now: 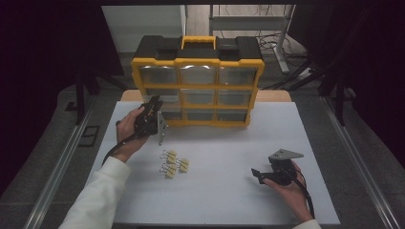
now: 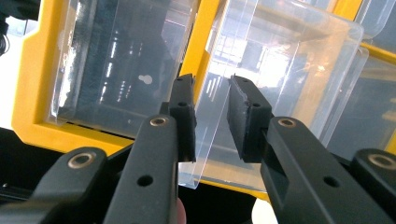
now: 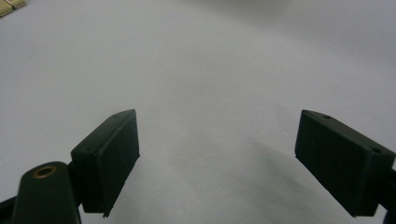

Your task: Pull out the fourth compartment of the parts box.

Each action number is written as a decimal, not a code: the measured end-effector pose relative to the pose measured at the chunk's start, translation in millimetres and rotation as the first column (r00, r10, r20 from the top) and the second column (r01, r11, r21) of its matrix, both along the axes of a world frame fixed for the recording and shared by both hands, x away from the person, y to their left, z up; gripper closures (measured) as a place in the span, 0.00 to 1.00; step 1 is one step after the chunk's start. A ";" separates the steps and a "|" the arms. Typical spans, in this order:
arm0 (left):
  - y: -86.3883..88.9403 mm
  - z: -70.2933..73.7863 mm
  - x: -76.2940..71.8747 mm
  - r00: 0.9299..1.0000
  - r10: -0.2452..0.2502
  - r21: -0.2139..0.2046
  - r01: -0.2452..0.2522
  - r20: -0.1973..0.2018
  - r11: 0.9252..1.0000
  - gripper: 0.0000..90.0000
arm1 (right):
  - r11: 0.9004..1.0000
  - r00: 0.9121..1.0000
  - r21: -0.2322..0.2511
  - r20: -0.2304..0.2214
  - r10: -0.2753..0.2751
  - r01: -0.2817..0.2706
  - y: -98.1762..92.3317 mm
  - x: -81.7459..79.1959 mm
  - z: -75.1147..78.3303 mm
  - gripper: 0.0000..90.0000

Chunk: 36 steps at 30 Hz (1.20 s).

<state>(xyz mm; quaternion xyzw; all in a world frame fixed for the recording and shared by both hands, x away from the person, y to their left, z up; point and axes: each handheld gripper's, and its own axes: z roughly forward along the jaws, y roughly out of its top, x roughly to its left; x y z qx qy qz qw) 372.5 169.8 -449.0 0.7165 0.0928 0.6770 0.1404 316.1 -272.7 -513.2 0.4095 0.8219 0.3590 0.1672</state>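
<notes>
A yellow and black drawer cabinet (image 1: 198, 62) with clear plastic drawers stands at the back of the white table (image 1: 229, 143). My left gripper (image 1: 154, 102) is held up against its left column. In the left gripper view the jaws (image 2: 211, 119) stand a little apart, straddling the left edge of a clear drawer (image 2: 285, 70) that sticks out of its yellow frame at a tilt. A gap shows between the pads, and I see no pad pressing on the plastic. My right gripper (image 1: 258, 173) rests low over the table at the right, its jaws (image 3: 217, 158) wide open and empty.
Several yellow binder clips (image 1: 172, 163) lie on the table between the two hands, nearer the left one. One clip's edge (image 3: 9, 7) shows in the top left corner of the right gripper view. Dark floor and metal rails surround the table.
</notes>
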 end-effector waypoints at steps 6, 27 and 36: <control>0.9 0.6 -2.7 1.000 -0.009 0.004 0.009 0.000 1.000 0.80 | 1.000 1.000 0.000 -0.001 -0.001 0.001 0.1 -0.1 -0.1 0.16; 4.0 0.1 -8.0 1.000 -0.028 0.003 0.028 0.004 1.000 0.80 | 1.000 1.000 0.013 0.001 -0.006 0.006 -1.5 0.5 0.9 0.16; 4.5 -0.2 -8.8 0.999 -0.036 0.003 0.036 0.006 0.999 0.80 | 1.000 1.000 0.017 0.000 -0.011 0.011 -1.9 0.2 1.2 0.16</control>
